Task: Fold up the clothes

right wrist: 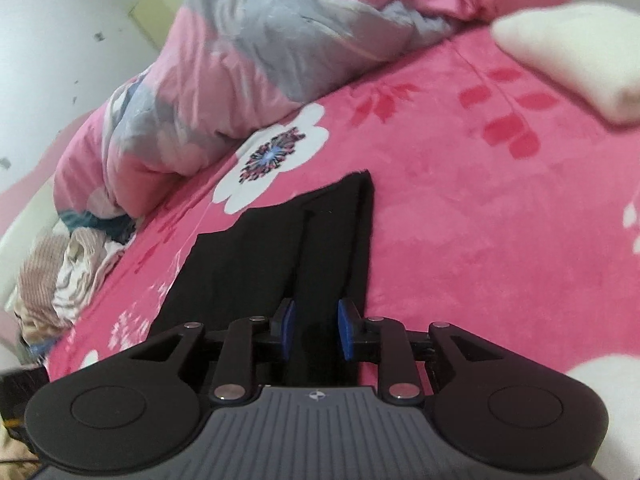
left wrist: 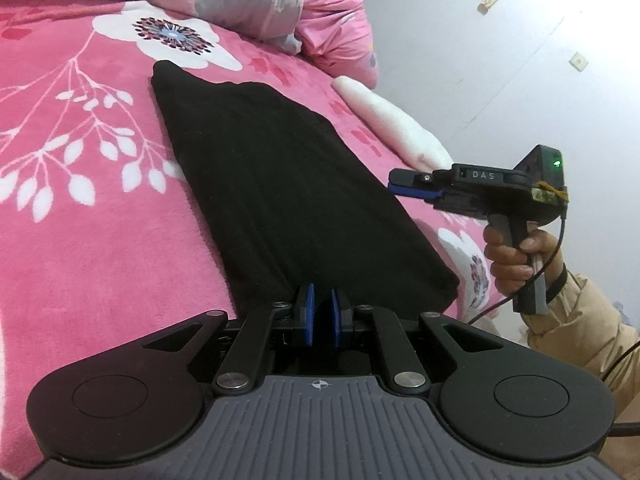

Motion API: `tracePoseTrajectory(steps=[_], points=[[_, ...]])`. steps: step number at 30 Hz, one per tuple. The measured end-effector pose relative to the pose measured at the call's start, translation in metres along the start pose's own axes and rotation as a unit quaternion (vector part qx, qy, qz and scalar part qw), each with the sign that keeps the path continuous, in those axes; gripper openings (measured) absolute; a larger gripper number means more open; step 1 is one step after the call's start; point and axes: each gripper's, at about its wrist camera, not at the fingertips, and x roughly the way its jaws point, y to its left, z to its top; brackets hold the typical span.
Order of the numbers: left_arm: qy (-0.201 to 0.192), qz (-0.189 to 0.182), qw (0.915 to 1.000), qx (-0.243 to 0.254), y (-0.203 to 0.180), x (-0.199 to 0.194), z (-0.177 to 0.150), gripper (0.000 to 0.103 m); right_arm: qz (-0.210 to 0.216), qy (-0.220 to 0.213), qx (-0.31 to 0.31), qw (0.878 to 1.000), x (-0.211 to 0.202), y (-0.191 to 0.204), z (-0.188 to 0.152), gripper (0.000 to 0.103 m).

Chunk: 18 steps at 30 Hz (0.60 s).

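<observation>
The left gripper (left wrist: 322, 312) is pinching the near edge of the black garment (left wrist: 280, 184) lying lengthwise on the pink floral blanket (left wrist: 80, 200), anchoring it, while the right gripper (right wrist: 316, 330) is hovering parted and empty above it, the crumpled duvet (right wrist: 224, 80) and white folded cloth (right wrist: 568, 60) lying clear.

A pink fleece blanket (left wrist: 100, 240) printed with white flowers and leafy sprigs covers the bed, one dark-centred white flower (left wrist: 172, 38) lying toward its far side. A bunched pink and grey quilt (right wrist: 224, 68) is heaped along the far edge, and a rolled cream-white cloth (left wrist: 394, 122) lies on the blanket near the bed's right edge, close to the quilt's end. Beyond the bed on the right stands a pale wall (left wrist: 500, 60) with small scraps stuck to it, and a crumpled striped and patterned heap (right wrist: 60, 276) sits at the left end of the bed.
</observation>
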Motion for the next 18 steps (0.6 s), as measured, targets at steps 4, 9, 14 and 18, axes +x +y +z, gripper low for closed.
tracePoseTrajectory(steps=[4, 9, 14, 18], points=[[0.002, 0.007, 1.0000, 0.003, -0.003, 0.000, 0.001, 0.010, -0.005, 0.004, -0.020, 1.000, 0.007, -0.001, -0.002, 0.025], [0.005, 0.015, 0.9998, 0.009, -0.006, 0.000, 0.001, 0.010, -0.019, 0.003, -0.039, 0.999, 0.015, -0.002, -0.010, 0.020], [0.014, 0.031, 0.9990, 0.028, -0.014, 0.000, 0.005, 0.010, -0.037, -0.029, -0.060, 0.997, 0.008, 0.008, -0.017, 0.000], [0.017, 0.043, 0.9980, 0.045, -0.020, -0.001, 0.005, 0.009, -0.054, -0.058, -0.056, 0.995, -0.001, 0.009, -0.018, 0.000]])
